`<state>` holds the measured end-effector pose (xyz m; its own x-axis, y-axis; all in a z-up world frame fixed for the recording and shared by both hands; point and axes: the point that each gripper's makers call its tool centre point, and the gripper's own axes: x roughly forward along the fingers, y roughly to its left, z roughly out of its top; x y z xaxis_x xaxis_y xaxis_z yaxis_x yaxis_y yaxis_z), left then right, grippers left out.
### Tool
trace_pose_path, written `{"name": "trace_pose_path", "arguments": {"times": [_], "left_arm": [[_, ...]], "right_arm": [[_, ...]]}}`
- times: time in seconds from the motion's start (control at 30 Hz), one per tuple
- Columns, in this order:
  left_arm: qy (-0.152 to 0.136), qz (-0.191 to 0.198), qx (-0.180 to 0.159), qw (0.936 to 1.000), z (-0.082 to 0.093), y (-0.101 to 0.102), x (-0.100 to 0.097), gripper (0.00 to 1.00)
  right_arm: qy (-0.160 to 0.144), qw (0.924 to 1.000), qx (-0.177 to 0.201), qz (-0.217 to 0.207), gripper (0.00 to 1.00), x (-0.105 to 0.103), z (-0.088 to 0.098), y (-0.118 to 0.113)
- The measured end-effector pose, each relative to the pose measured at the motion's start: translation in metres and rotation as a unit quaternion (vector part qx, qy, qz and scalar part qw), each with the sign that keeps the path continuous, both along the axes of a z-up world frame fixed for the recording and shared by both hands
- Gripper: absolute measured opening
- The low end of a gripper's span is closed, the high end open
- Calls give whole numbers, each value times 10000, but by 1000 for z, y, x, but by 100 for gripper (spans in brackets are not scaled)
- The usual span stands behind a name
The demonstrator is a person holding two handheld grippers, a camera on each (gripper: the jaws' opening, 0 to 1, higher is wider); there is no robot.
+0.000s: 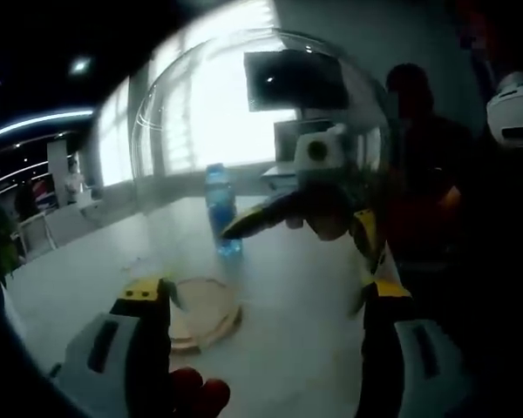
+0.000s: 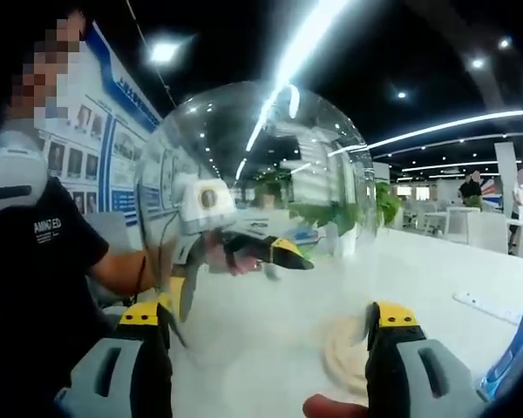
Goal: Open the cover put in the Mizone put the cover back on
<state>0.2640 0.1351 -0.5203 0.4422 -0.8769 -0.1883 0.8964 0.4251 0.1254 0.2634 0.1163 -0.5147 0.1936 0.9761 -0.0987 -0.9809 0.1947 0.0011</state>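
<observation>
Both grippers hold the clear glass cover (image 1: 261, 157) lifted above the round wooden base (image 1: 205, 313), their jaws pressed against its wall. The Mizone bottle (image 1: 220, 209) stands upright on the white table (image 1: 296, 322) behind.

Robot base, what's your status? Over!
Left gripper, right gripper: jaws wide around glass cover, grip unclear. Cover off wooden base. Mizone bottle upright on table.

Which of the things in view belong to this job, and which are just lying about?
Job: clear glass dome cover; round wooden base; blue Mizone bottle.
Lying about: dark monitor screen; green potted plants.
</observation>
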Motion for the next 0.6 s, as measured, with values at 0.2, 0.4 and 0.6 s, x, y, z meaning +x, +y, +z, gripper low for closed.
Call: {"name": "trace_pose_path", "arguments": {"times": [0.2,0.4,0.6], "left_arm": [[-16,-4,16,10000,0,-1,-9,77],[-25,7,59,10000,-1,0,-15,77],[56,13,-10,10000,-3,-2,-21,78]], "right_arm": [[15,10000,-62,5,86,-6,-1,0],[16,10000,-39,-9,86,-13,-1,1],[312,9995,71,43,86,-16,-5,1]]}}
